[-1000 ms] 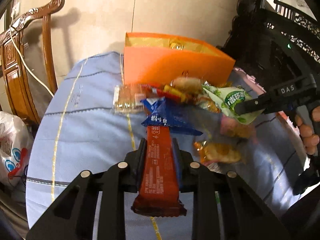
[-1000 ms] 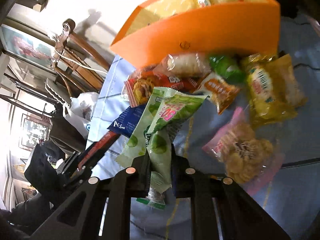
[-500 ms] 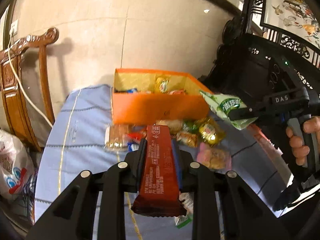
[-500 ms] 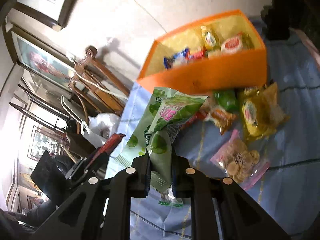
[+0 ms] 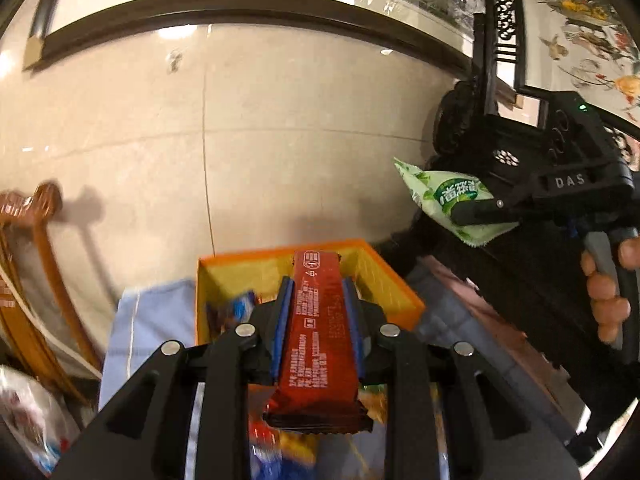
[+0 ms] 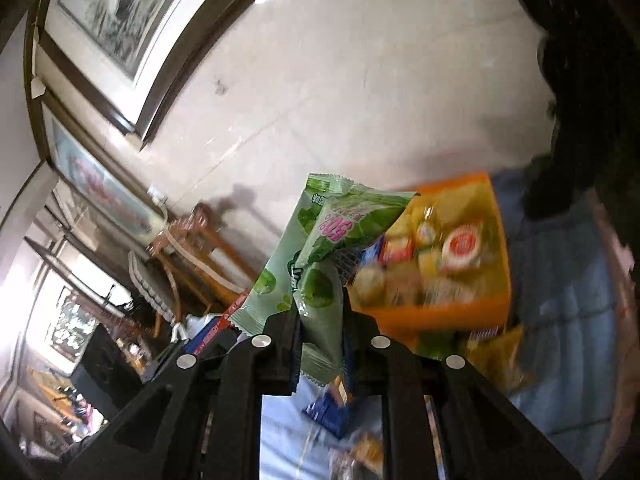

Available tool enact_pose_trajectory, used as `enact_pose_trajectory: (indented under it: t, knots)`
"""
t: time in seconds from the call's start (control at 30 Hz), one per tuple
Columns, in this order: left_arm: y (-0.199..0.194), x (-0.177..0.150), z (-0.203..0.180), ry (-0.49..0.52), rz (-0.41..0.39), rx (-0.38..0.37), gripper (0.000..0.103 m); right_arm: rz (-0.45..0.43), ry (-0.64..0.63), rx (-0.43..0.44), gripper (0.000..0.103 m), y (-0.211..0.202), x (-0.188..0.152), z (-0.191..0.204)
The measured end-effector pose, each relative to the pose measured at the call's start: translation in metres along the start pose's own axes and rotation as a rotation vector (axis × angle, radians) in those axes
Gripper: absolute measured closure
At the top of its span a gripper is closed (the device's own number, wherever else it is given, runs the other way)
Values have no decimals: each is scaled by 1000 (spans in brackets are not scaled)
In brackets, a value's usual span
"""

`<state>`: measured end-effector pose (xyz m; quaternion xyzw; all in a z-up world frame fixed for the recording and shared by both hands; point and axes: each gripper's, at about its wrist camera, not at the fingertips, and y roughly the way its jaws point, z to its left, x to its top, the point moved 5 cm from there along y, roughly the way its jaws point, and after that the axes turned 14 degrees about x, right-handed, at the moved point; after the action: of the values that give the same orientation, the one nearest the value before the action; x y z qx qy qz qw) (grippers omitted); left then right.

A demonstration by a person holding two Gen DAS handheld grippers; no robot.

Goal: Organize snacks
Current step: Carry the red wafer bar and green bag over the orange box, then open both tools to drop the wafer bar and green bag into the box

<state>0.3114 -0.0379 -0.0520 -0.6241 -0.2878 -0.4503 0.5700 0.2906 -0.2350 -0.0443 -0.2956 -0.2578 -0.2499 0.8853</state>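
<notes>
My left gripper (image 5: 318, 292) is shut on a long red snack bar (image 5: 320, 340), held high in front of the open orange box (image 5: 400, 300). At the right of the left wrist view my right gripper (image 5: 464, 216) pinches a light green snack packet (image 5: 444, 196), with a hand on its handle. In the right wrist view that gripper (image 6: 322, 312) clamps the green packet (image 6: 320, 256) above and left of the orange box (image 6: 452, 308), which holds several wrapped snacks. The red bar (image 6: 228, 316) and left gripper show low at the left.
A blue cloth (image 6: 560, 300) covers the table, with blurred loose snacks (image 6: 492, 348) near the box and under the fingers. A wooden chair (image 5: 36, 264) stands at the left, dark carved furniture (image 5: 500, 148) at the right, and a tiled wall with framed pictures behind.
Both grippers have risen well above the table with their snacks still clamped. The snack pile has dropped out of sight below, and the box's inside has come into view.
</notes>
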Motion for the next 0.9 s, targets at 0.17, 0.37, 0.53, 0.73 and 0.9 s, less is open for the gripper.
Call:
enact_pose_trajectory:
  t: [0.17, 0.37, 0.53, 0.73, 0.9]
  knots:
    - [48, 34, -5, -9, 33, 30, 80, -2, -42, -70, 88, 19, 32, -11]
    - [95, 47, -6, 11, 66, 66, 80, 13, -55, -128, 87, 32, 47, -39]
    - [136, 48, 2, -3, 95, 123, 64, 59, -75, -185, 83, 57, 47, -70]
    - [173, 32, 14, -55, 149, 181, 5, 74, -59, -269, 25, 71, 41, -103]
    - [160, 3, 20, -50, 158, 168, 5, 50, -33, -370, 25, 51, 12, -115]
